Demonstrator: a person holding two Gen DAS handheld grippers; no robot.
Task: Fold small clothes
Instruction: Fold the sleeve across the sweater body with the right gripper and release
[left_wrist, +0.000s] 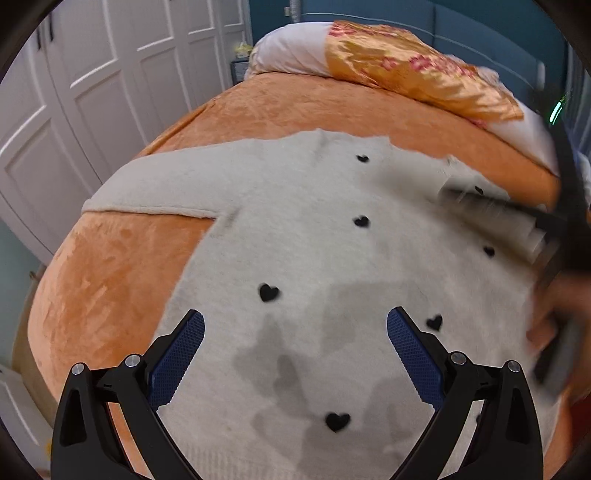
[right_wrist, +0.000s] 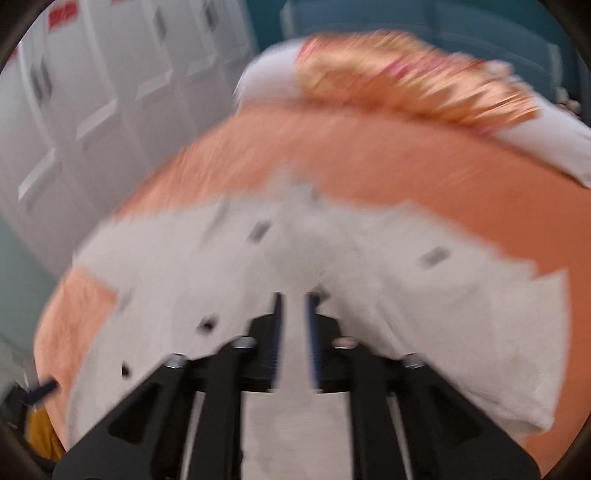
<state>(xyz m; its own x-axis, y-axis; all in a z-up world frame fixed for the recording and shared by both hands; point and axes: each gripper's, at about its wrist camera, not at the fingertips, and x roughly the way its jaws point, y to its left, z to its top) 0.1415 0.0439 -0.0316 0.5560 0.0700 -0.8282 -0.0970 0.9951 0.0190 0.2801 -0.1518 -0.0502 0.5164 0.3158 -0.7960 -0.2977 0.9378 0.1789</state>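
A cream fuzzy sweater (left_wrist: 314, 229) with small black hearts lies spread on the orange bed cover (left_wrist: 110, 277), one sleeve reaching left. My left gripper (left_wrist: 295, 325) is open and empty, just above the sweater's lower body. My right gripper (right_wrist: 294, 306) is shut on a fold of the sweater (right_wrist: 207, 273) and lifts it; that view is blurred by motion. The right gripper also shows as a dark blur at the right edge of the left wrist view (left_wrist: 557, 229), holding sweater fabric.
An orange floral quilt (left_wrist: 417, 70) over a white pillow (left_wrist: 291, 48) lies at the head of the bed. White wardrobe doors (left_wrist: 92, 92) stand to the left. A teal wall (left_wrist: 461, 22) is behind the bed.
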